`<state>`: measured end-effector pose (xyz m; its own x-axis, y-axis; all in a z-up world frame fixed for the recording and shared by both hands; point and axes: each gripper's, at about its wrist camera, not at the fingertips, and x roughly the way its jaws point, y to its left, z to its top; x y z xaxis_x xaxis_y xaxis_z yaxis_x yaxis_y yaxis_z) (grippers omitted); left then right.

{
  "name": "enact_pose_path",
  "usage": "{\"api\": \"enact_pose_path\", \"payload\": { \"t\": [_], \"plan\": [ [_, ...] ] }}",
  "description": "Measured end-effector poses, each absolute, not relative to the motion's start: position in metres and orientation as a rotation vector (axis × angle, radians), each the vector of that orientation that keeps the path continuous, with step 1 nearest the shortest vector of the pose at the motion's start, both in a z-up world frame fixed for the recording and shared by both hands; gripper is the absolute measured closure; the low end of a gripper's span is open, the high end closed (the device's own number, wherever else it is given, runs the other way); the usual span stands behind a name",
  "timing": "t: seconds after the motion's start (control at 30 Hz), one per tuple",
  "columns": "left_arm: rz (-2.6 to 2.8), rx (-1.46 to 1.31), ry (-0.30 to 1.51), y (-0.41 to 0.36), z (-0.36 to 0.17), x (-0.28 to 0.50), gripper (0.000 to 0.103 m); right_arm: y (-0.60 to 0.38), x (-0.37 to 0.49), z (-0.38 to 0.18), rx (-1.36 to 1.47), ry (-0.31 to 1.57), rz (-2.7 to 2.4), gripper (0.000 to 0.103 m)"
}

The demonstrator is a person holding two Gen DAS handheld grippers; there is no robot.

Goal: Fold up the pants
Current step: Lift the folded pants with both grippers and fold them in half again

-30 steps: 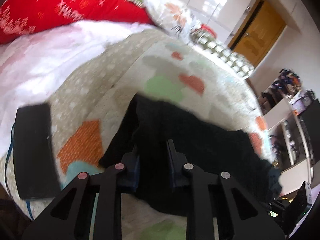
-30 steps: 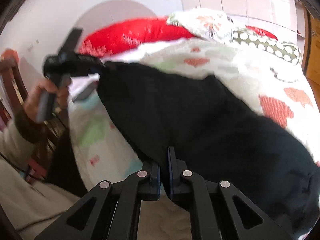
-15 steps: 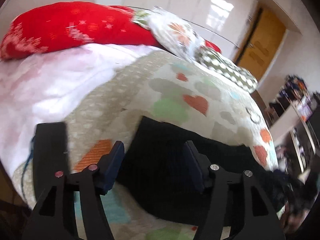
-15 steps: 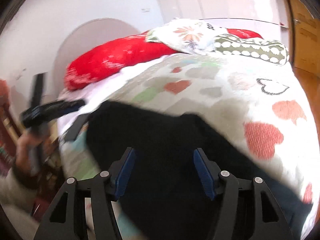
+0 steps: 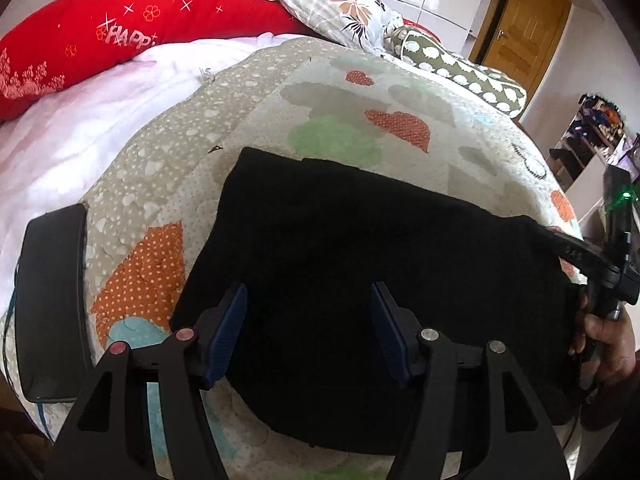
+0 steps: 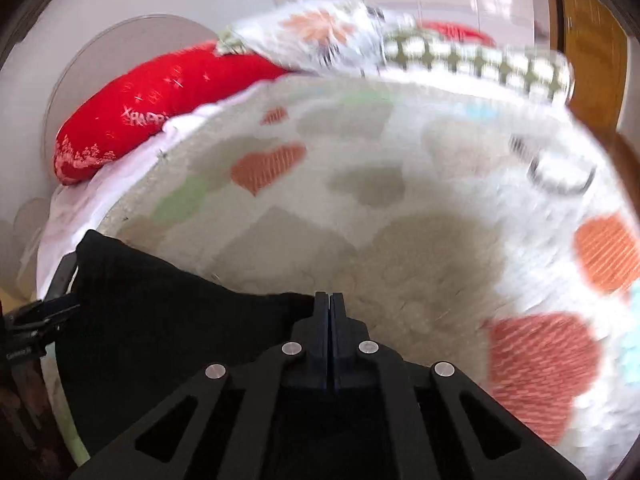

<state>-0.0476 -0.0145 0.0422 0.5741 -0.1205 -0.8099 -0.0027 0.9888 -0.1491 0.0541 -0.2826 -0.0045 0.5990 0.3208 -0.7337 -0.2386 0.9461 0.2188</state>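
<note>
Far on the left I see a flat black pad (image 5: 52,304) lying at the edge of the bed. Next to it the black pants (image 5: 360,264) lie folded in a thick, wide bundle on the heart quilt (image 5: 360,92), near my side of the bed. At the top of the bed are a red pillow (image 5: 120,28) and a flowery pillow (image 5: 340,4).

My left gripper (image 5: 308,328) hangs just over the near part of the pants. Its jaws are spread wide and hold nothing. The blue pads (image 5: 228,328) do not seem to press the cloth.

Going right, my right gripper (image 6: 329,320) sits at the right end of the bundle. Its jaws are pressed tight together. Black cloth lies right beside the tips and under the tool, but I cannot tell if any cloth is pinched between them. The right view is blurry.

I think one fold is made and I am getting ready for the next one. The bundle looks too long to be done. Next I should bring the wide left jaws down on the near left corner and close them on all the layers. The right side must have a good hold on its corner too. Then both ends should go up and over together, so the edges meet and nothing bunches.
</note>
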Motion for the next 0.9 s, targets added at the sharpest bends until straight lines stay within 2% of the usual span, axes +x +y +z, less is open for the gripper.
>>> {"api": "enact_pose_path", "payload": {
  "t": [0.07, 0.17, 0.23, 0.3, 0.4, 0.5, 0.7, 0.73, 0.77, 0.8, 0.9],
  "plan": [
    [-0.07, -0.125, 0.955, -0.017, 0.044, -0.049, 0.04, -0.287, 0.053, -0.006, 0.12, 0.858, 0.317, 0.103],
    [-0.076, -0.139, 0.945, -0.015, 0.052, -0.051, 0.04, -0.302, 0.039, 0.009, 0.165, 0.833, 0.278, 0.089],
    [-0.086, -0.167, 0.928, -0.014, 0.061, -0.052, 0.04, -0.317, 0.018, 0.023, 0.212, 0.821, 0.299, 0.049],
    [-0.115, -0.19, 0.914, -0.018, 0.071, -0.054, 0.036, -0.333, -0.012, 0.034, 0.216, 0.787, 0.28, 0.038],
    [-0.163, -0.194, 0.893, -0.034, 0.079, -0.055, 0.024, -0.368, -0.061, 0.044, 0.208, 0.763, 0.205, 0.038],
    [-0.229, -0.164, 0.915, -0.062, 0.077, -0.049, 0.023, -0.412, -0.1, 0.041, 0.209, 0.772, 0.066, 0.036],
    [-0.344, -0.062, 0.958, -0.131, 0.068, -0.038, 0.023, -0.462, -0.12, 0.017, 0.231, 0.808, -0.093, 0.037],
    [-0.354, -0.053, 0.973, -0.141, 0.064, -0.036, 0.023, -0.465, -0.12, 0.011, 0.264, 0.811, -0.062, 0.047],
    [-0.365, -0.052, 0.986, -0.149, 0.061, -0.034, 0.023, -0.467, -0.119, 0.006, 0.296, 0.816, -0.029, 0.06],
    [-0.375, -0.049, 0.999, -0.157, 0.058, -0.032, 0.023, -0.466, -0.118, 0.003, 0.307, 0.821, -0.015, 0.082],
    [-0.377, -0.017, 1.016, -0.174, 0.053, -0.026, 0.023, -0.462, -0.125, 0.009, 0.243, 0.799, -0.028, 0.09]
  ]
}}
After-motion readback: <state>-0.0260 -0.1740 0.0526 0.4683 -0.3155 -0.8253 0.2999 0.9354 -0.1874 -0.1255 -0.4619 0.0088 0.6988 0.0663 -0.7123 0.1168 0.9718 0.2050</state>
